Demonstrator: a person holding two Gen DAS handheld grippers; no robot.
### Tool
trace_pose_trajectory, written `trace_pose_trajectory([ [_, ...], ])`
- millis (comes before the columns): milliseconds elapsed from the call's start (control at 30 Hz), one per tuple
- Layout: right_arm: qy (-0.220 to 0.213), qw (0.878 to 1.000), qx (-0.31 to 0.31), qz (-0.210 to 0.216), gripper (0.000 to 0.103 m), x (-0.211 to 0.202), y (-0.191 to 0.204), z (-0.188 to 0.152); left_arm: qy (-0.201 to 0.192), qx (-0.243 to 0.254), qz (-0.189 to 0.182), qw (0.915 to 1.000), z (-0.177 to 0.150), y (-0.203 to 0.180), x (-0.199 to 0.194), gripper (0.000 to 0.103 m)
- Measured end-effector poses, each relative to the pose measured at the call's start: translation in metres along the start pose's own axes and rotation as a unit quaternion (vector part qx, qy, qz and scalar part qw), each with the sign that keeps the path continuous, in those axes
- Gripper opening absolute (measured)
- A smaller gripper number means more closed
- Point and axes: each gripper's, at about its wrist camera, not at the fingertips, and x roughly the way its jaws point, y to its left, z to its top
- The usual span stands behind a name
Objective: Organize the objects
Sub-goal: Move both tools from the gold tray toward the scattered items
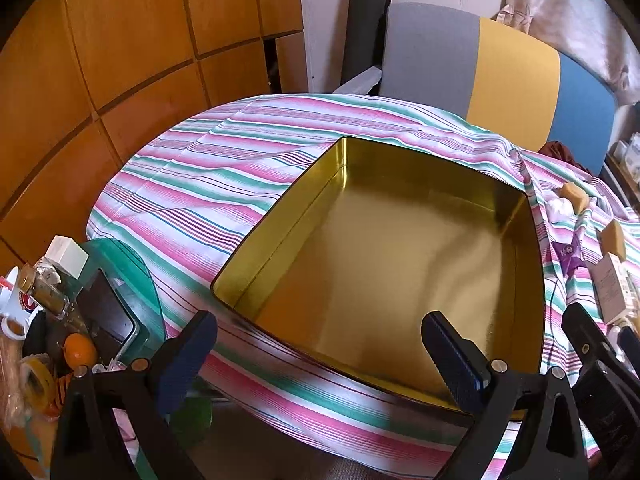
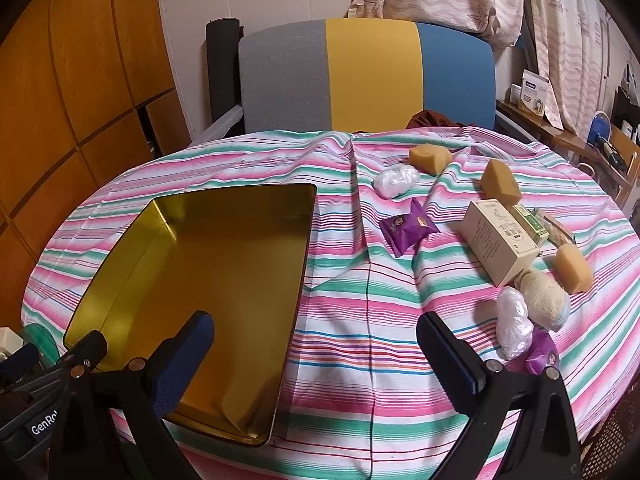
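An empty gold tin (image 1: 384,264) lies open on the striped tablecloth; it also shows in the right wrist view (image 2: 208,264). My left gripper (image 1: 320,344) is open and empty over the tin's near rim. My right gripper (image 2: 316,344) is open and empty above the cloth just right of the tin. Loose items lie to the right: a purple snack packet (image 2: 408,226), a cream box (image 2: 498,240), three tan sponge blocks (image 2: 428,158) (image 2: 500,184) (image 2: 574,270), two white plastic wads (image 2: 396,180) (image 2: 514,322), a cream sock ball (image 2: 546,300) and a second purple packet (image 2: 542,354).
A grey, yellow and blue chair back (image 2: 368,76) stands behind the table. A side table at the left holds a mug (image 1: 16,308), a spice jar (image 1: 44,288), a white box (image 1: 66,256) and an orange (image 1: 80,350). Shelves with clutter (image 2: 600,136) stand at the right.
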Motion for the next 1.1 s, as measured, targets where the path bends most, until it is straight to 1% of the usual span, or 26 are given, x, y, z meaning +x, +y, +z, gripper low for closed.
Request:
trace_pose_trajectory([
  [233, -0.002, 1.0, 0.0, -0.005, 0.103, -0.003, -0.008, -0.001, -0.003, 0.008, 0.005, 1.0, -0.003, -0.006, -0.001, 0.103],
  [433, -0.012, 1.0, 0.002, -0.023, 0.103, -0.01, -0.028, -0.002, 0.002, 0.021, 0.001, 0.9998, -0.008, -0.014, 0.0, 0.103],
  [533, -0.023, 0.999, 0.009, -0.029, 0.103, -0.014, -0.046, -0.003, 0.009, 0.031, -0.01, 0.9994, -0.013, -0.022, 0.001, 0.103],
  [600, -0.04, 0.999, 0.016, -0.03, 0.103, -0.018, -0.062, -0.005, 0.017, 0.038, -0.025, 0.9988, -0.017, -0.029, 0.002, 0.103],
  [700, -0.056, 0.997, 0.023, -0.047, 0.103, -0.022, -0.083, -0.007, 0.025, 0.059, -0.046, 0.9969, -0.025, -0.044, 0.002, 0.103],
  [833, -0.048, 0.995, 0.043, -0.072, 0.103, -0.022, -0.118, -0.01, 0.024, 0.094, -0.08, 0.9921, -0.038, -0.067, -0.003, 0.103],
  [933, -0.034, 0.994, 0.064, -0.084, 0.103, -0.021, -0.151, -0.017, 0.015, 0.128, -0.104, 0.9862, -0.05, -0.086, -0.01, 0.103],
  [1100, -0.023, 0.988, 0.077, -0.13, 0.103, -0.024, -0.193, -0.033, 0.009, 0.188, -0.148, 0.9709, -0.069, -0.116, -0.023, 0.103],
])
